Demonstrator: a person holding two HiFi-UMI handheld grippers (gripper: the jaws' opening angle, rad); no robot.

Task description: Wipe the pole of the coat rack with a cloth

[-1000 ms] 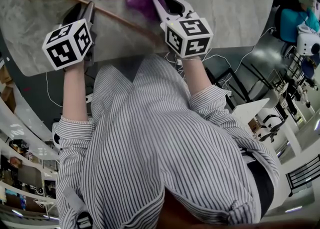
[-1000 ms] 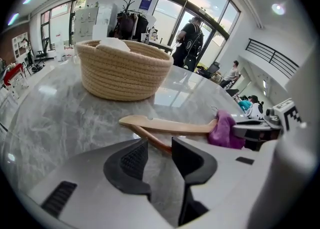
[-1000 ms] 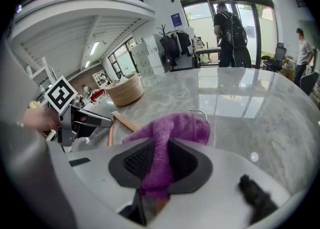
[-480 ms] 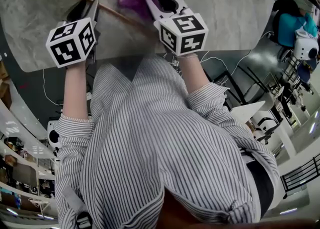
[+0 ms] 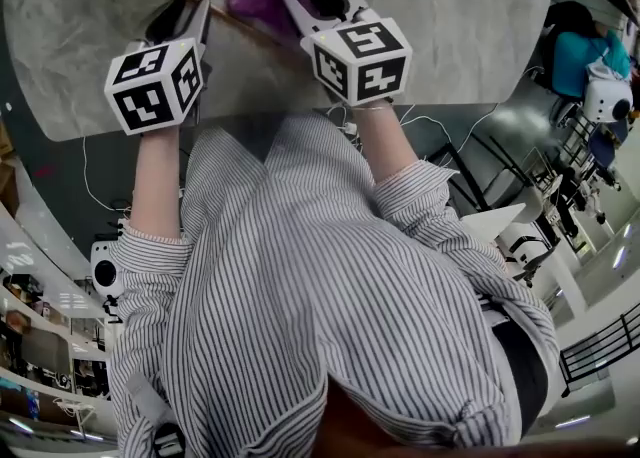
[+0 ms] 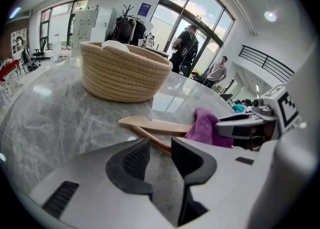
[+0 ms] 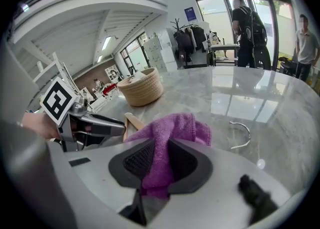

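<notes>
**Q:** What appears at the left of the head view?

**A:** A woven basket [image 6: 125,73] stands on the grey marble table [image 5: 450,26]. Nearer the person is the left gripper [image 6: 159,145]. Its 2 jaws stand a narrow gap apart and grip nothing; bare tabletop shows between them.

**Q:** And the wooden parts?

**A:** 2 pieces lie on the table just beyond those jaws. The thin wooden pole [image 6: 150,137] runs slantwise past the tip of the left gripper's right-hand jaw. Whether it touches that jaw cannot be told. A flat wooden arm [image 6: 155,123] lies just behind the pole, between it and the basket.

**Q:** Where is the cloth?

**A:** The purple cloth [image 7: 175,125] is bunched over the right-hand end of the flat arm, and the pole passes under it. The right gripper [image 7: 160,148] has its 2 jaws closed on a fold of this cloth, with the rest heaped above the pads.

**Q:** Anything further right?

**A:** A bent metal hook [image 7: 241,133] lies on the marble, apart from the cloth.
</notes>
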